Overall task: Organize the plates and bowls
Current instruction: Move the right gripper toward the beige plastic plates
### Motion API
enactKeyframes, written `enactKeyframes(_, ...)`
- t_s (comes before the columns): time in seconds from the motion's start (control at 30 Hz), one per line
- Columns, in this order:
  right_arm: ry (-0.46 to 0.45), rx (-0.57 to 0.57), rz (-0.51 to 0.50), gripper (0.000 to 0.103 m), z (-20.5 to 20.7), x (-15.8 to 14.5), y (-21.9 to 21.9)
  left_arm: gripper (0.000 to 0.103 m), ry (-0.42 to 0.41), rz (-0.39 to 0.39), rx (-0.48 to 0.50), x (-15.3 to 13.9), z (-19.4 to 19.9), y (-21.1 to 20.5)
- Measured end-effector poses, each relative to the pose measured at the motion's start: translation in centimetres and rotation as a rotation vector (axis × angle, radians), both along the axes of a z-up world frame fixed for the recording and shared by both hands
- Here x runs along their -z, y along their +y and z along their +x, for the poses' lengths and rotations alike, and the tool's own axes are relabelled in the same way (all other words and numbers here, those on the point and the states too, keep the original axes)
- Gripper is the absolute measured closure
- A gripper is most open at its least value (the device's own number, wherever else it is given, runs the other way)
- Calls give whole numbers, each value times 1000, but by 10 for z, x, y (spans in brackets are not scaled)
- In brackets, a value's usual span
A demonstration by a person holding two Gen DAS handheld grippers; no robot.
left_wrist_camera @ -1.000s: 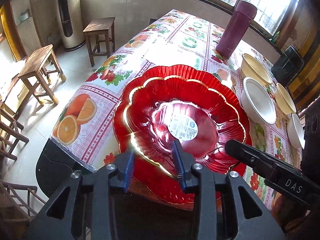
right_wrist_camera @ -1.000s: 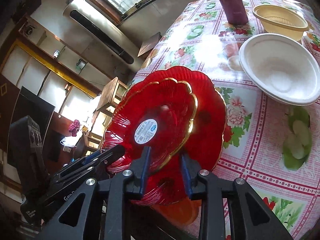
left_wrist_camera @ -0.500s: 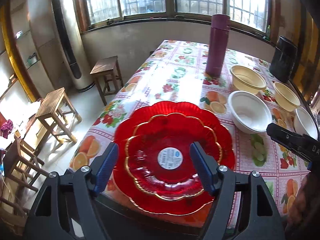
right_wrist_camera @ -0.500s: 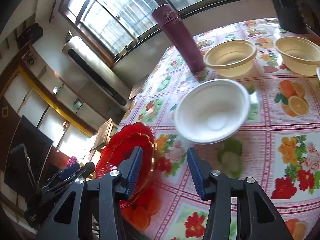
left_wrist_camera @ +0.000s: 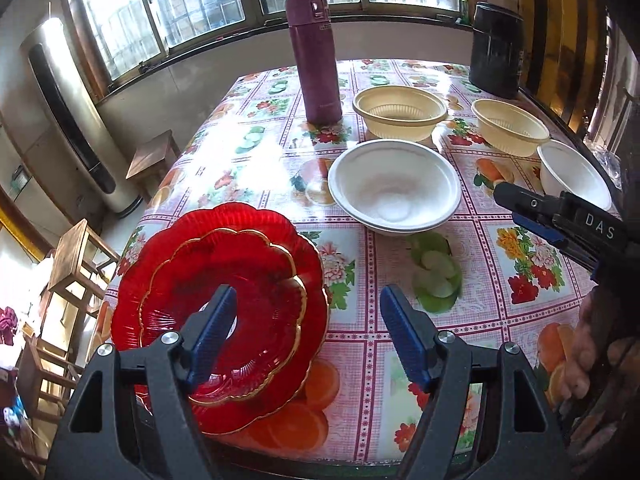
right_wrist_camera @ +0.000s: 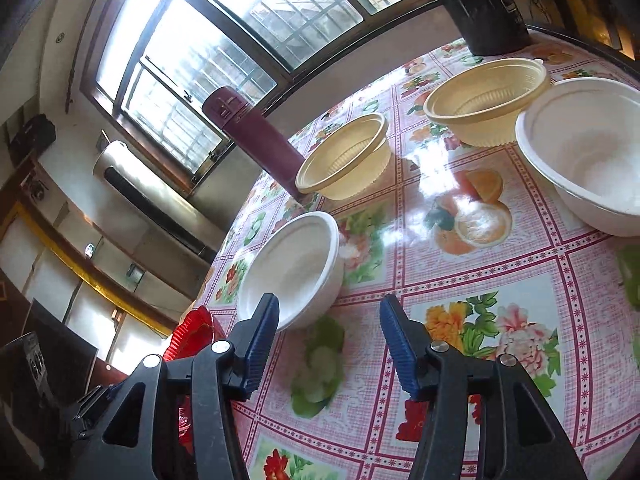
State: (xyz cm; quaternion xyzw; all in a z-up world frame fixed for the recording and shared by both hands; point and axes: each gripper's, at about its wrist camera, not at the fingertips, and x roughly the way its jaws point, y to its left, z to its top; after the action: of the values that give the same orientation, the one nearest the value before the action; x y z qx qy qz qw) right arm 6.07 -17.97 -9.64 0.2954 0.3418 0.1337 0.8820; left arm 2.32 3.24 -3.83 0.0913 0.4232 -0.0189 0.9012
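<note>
Two red scalloped plates (left_wrist_camera: 240, 280) lie stacked at the table's near left corner, the smaller gold-rimmed one on top; their edge shows in the right wrist view (right_wrist_camera: 192, 332). My left gripper (left_wrist_camera: 306, 334) is open and empty above the plates' right side. My right gripper (right_wrist_camera: 328, 344) is open and empty over the tablecloth, just in front of a white bowl (right_wrist_camera: 292, 268), and shows at the right of the left wrist view (left_wrist_camera: 532, 212). That white bowl (left_wrist_camera: 394, 186) sits mid-table. Two cream bowls (left_wrist_camera: 400, 110) (left_wrist_camera: 510, 126) and another white bowl (left_wrist_camera: 574, 178) stand behind and to the right.
A maroon flask (left_wrist_camera: 316, 56) stands at the back centre and a black container (left_wrist_camera: 496, 50) at the back right. The table (left_wrist_camera: 360, 320) has a floral cloth. Wooden stools (left_wrist_camera: 152, 158) and a tall air conditioner (left_wrist_camera: 68, 120) stand left of the table.
Both grippers let go of the red plates, which now lie stacked on the table. Both opened and pulled back; the right one swung right toward the bowls.
</note>
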Motion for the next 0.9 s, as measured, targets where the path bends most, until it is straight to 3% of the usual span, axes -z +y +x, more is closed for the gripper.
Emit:
enactKeyframes(0.23, -10, -15, 24, 43, -4, 3, -3, 29, 32, -7, -15, -1, 19, -2)
enactKeyframes(0.5, -10, -2, 38, 43, -6, 3, -5, 29, 12, -41, -62, -14, 37, 6)
enactKeyframes(0.9, 9, -5, 42, 43, -3, 7, -5, 29, 61, -57, -55, -1, 41, 5)
